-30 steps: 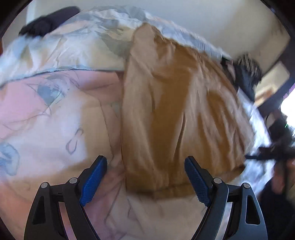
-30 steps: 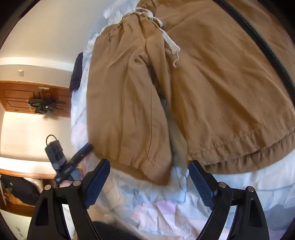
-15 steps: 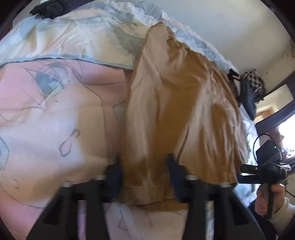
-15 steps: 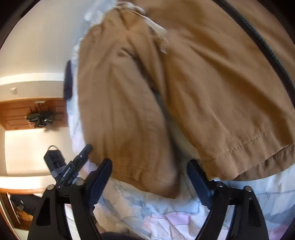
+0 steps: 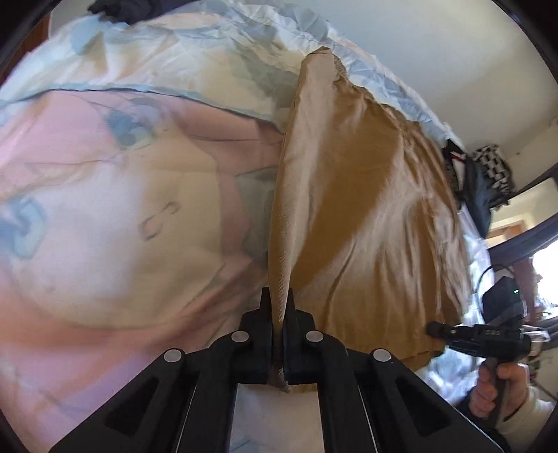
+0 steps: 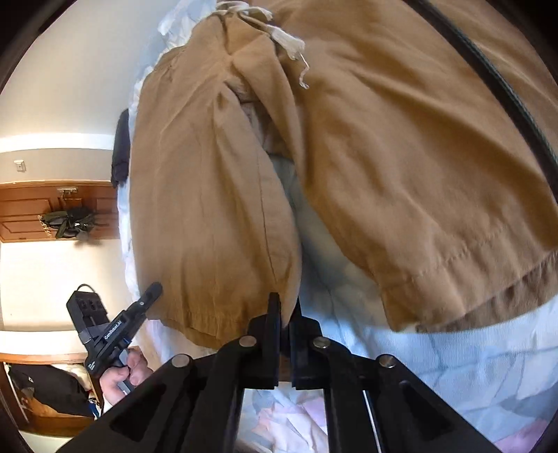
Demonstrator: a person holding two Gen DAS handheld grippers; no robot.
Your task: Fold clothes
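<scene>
Brown shorts [image 5: 366, 226] lie spread on a bed with their hems toward me. My left gripper [image 5: 279, 306] is shut on a raised fold of fabric at the hem's left edge. In the right wrist view the shorts [image 6: 209, 209] show both legs and a pale drawstring [image 6: 289, 41] at the waist. My right gripper [image 6: 285, 306] is closing, its jaws pinching the inner hem corner of the left-hand leg. Each gripper shows in the other's view, held by a hand: the right one [image 5: 436, 328] at the far hem corner, the left one [image 6: 155, 289] by the outer hem.
A duvet [image 5: 122, 209] printed in pink, cream and blue covers the bed. Dark clothing [image 5: 118, 8] lies at its far end, and more clothes [image 5: 488, 181] are piled at the right. A wooden door [image 6: 28, 209] and white walls stand beyond. A black cable [image 6: 488, 76] crosses the shorts.
Both grippers stood open over the hem a second ago and are now closed on it, the left first. The fabric at the left gripper now rises in a ridge.
</scene>
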